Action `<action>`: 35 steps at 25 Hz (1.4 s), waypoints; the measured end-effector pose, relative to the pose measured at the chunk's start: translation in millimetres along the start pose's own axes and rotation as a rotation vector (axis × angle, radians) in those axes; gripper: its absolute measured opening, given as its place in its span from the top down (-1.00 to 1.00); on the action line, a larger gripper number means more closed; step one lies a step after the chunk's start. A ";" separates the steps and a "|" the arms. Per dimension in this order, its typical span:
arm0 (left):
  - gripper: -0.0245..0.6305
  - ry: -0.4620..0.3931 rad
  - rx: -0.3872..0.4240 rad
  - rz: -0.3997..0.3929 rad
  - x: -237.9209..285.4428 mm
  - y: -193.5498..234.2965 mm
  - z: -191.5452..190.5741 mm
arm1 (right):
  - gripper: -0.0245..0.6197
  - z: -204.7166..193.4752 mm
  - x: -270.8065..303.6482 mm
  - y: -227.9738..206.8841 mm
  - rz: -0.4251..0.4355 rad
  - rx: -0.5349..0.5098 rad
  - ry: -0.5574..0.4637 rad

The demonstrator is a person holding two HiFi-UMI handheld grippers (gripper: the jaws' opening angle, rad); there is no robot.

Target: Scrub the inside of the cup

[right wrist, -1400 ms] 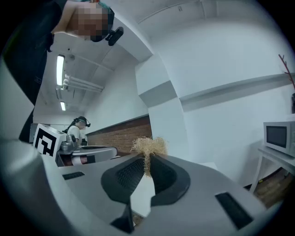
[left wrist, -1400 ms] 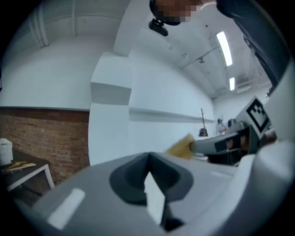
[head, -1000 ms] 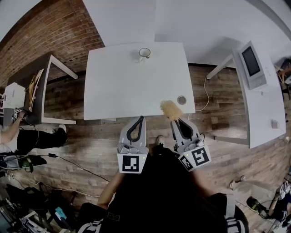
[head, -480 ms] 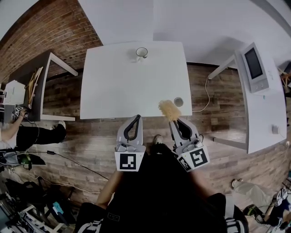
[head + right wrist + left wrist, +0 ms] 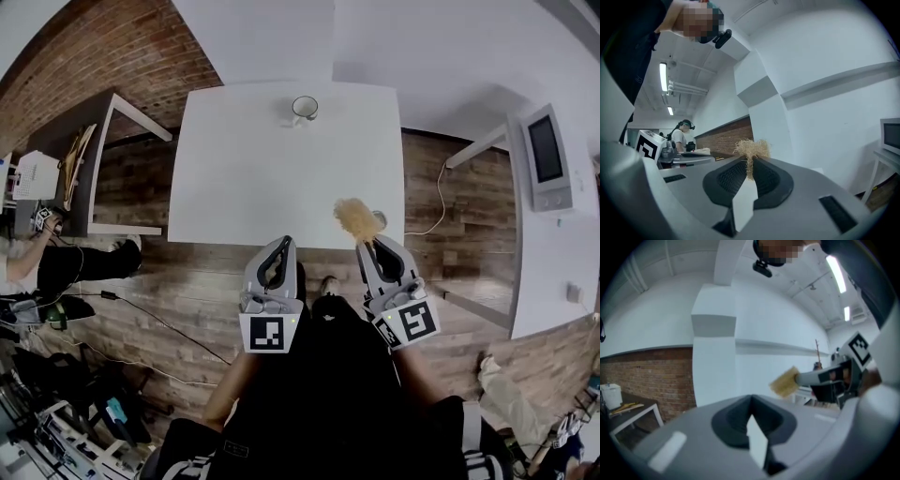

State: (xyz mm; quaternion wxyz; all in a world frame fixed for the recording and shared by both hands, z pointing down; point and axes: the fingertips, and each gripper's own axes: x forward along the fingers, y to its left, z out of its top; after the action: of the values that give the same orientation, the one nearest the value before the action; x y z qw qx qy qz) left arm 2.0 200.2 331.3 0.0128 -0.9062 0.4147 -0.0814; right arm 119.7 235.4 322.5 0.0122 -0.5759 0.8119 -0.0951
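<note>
**Head view.** The white table (image 5: 262,169) stands on a wood floor. The cup (image 5: 302,108) sits upright near the table's far edge, mouth up and well apart from both grippers. The left gripper (image 5: 283,242) is held at the table's near edge with its jaws together and nothing between them. The right gripper (image 5: 367,244) is just beside it, clamped on a straw-coloured scrubber (image 5: 354,216) whose tufted head lies over the near right part of the table. A small round object (image 5: 379,218) shows just beside the scrubber head, too small to identify.

**Left gripper view.** The two jaws meet with no gap — empty. The right gripper comes in from the right side with the scrubber's head leading. Its marker cube (image 5: 859,347) shows behind the head. A brick wall (image 5: 647,376) runs along the lower left.

**Right gripper view.** The jaws are pressed onto the scrubber's thin neck, and its frayed head stands up above the jaw tips. The left gripper shows at the left edge. Beyond it stands a person (image 5: 684,133) wearing a headset — well apart from the work.
</note>
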 end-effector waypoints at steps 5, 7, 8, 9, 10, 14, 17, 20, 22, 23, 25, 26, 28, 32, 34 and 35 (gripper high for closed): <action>0.91 0.015 -0.018 -0.033 38.6 30.7 -12.5 | 0.82 0.9 39.7 -14.7 -0.031 -0.016 0.014; 0.91 0.004 -0.027 -0.052 56.9 46.1 -13.3 | 0.82 2.6 58.1 -18.4 -0.044 -0.020 0.022; 0.91 0.002 -0.032 -0.062 67.0 54.3 -14.1 | 0.82 3.9 68.4 -20.4 -0.050 -0.019 0.026; 0.91 -0.001 -0.033 -0.075 77.2 62.7 -14.2 | 0.82 5.7 78.9 -22.2 -0.056 -0.017 0.028; 0.91 -0.004 -0.032 -0.092 87.1 71.3 -13.5 | 0.82 7.8 89.4 -23.6 -0.064 -0.013 0.030; 0.91 0.020 -0.002 -0.173 122.9 101.0 -18.9 | 0.82 11.4 130.6 -31.1 -0.111 -0.008 0.052; 0.91 0.054 0.018 -0.229 146.1 114.8 -31.8 | 0.82 13.8 156.2 -39.2 -0.144 -0.016 0.068; 0.91 0.088 0.030 -0.276 165.7 123.7 -49.0 | 0.82 11.6 178.6 -46.5 -0.155 -0.027 0.107; 0.87 0.121 0.044 -0.306 182.1 125.2 -66.5 | 0.82 10.0 191.3 -52.9 -0.154 -0.032 0.134; 0.82 0.142 0.054 -0.314 190.3 125.5 -77.3 | 0.82 9.6 196.6 -55.6 -0.151 -0.032 0.145; 0.75 0.189 0.076 -0.315 205.2 126.5 -101.7 | 0.82 8.5 206.8 -60.0 -0.142 -0.029 0.163; 0.73 0.210 0.092 -0.315 212.8 126.9 -113.5 | 0.82 7.1 212.5 -62.7 -0.136 -0.025 0.173; 0.73 0.243 0.109 -0.316 228.5 126.6 -132.8 | 0.82 1.1 224.0 -70.7 -0.123 -0.020 0.200; 0.66 0.282 0.105 -0.303 259.1 127.0 -154.2 | 0.82 -15.0 249.6 -90.1 -0.081 -0.020 0.265; 0.61 0.309 0.109 -0.304 269.5 124.9 -165.1 | 0.82 -24.2 260.8 -96.4 -0.050 -0.029 0.302; 0.58 0.325 0.112 -0.311 274.2 122.5 -171.7 | 0.82 -29.9 265.3 -99.9 -0.036 -0.039 0.328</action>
State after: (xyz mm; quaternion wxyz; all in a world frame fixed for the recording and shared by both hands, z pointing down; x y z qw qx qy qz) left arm 59.3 -79.3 527.1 -0.0168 -0.9320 0.2616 -0.2502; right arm 119.7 -41.0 392.5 -0.1333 -0.5674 0.7942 -0.1721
